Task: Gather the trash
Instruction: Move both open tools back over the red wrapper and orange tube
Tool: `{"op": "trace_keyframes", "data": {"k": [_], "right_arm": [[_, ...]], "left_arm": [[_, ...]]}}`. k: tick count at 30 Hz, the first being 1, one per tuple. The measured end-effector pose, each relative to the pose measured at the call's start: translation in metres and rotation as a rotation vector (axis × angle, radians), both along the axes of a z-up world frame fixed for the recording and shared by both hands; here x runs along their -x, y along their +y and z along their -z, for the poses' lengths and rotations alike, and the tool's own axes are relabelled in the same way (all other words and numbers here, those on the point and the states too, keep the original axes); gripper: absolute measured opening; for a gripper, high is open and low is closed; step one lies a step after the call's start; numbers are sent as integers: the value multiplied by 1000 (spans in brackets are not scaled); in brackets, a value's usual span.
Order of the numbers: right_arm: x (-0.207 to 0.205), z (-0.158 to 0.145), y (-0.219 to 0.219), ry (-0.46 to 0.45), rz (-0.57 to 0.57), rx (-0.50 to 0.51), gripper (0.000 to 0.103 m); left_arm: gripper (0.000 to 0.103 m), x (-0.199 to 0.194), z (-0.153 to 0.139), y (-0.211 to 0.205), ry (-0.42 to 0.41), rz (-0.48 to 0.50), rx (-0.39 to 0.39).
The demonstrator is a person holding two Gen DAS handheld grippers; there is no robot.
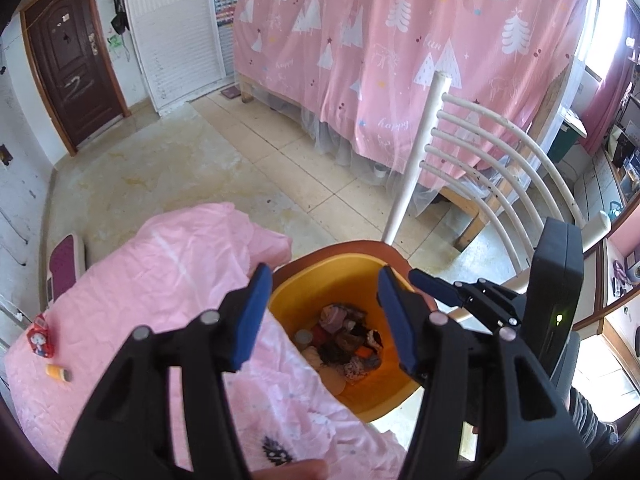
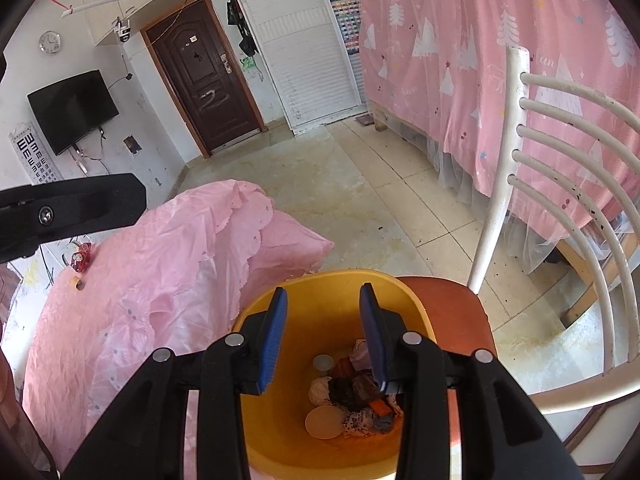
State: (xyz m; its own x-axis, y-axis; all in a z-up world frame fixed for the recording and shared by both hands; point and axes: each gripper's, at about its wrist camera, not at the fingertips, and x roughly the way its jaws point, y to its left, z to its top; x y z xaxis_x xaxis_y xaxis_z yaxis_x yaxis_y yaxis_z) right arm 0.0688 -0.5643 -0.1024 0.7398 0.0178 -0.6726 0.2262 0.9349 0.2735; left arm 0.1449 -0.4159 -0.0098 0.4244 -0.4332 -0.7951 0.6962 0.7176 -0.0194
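Observation:
A yellow bin (image 1: 360, 398) (image 2: 280, 440) stands on a red chair seat (image 2: 452, 312). At its bottom lies a heap of trash (image 1: 344, 340) (image 2: 352, 396): crumpled scraps, a round lid and a small can. Over the bin my left gripper (image 1: 324, 284) is open, with nothing between its blue pads. My right gripper (image 2: 324, 296) is open as well, above the trash and holding nothing; one of its fingers (image 1: 434, 290) shows at the right of the left wrist view. On the pink tablecloth (image 1: 160, 280) (image 2: 160, 280) lie a red packet (image 1: 40, 336) (image 2: 80, 260) and a small orange roll (image 1: 58, 372) (image 2: 77, 283).
The white chair back (image 1: 492, 168) (image 2: 568, 168) rises right of the bin. A bed behind pink curtains (image 1: 400, 40) fills the far right. Tiled floor (image 1: 200, 160) runs to a brown door (image 2: 204, 76). A television (image 2: 72, 110) hangs on the left wall.

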Motion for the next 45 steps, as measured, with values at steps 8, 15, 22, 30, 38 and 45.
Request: {"op": "trace_keyframes", "data": {"k": [8,15,22,30,38,45], "right_arm": [[-6,-17,20,-20,-21,32,28],[-18,-33,41,-32,-44,68,29],[-27,-54,74,-48,-81,109,35],[-44,-72,127,-63,-151,154,50],[-67,-83,189,-58,-236,202,54],[-87,-84,243,-45,-296,230,56]], "left_arm": [[53,-8,-10,32,-17,-46,18],[53,-20,-17,65,-23,-97,39],[53,-29,-24,104,-33,-151,60],[54,-46,-29,159,-49,-233,69],[56,-68,-29,222,-55,-313,61],[56,-89,-18,271,-29,-365,53]]}}
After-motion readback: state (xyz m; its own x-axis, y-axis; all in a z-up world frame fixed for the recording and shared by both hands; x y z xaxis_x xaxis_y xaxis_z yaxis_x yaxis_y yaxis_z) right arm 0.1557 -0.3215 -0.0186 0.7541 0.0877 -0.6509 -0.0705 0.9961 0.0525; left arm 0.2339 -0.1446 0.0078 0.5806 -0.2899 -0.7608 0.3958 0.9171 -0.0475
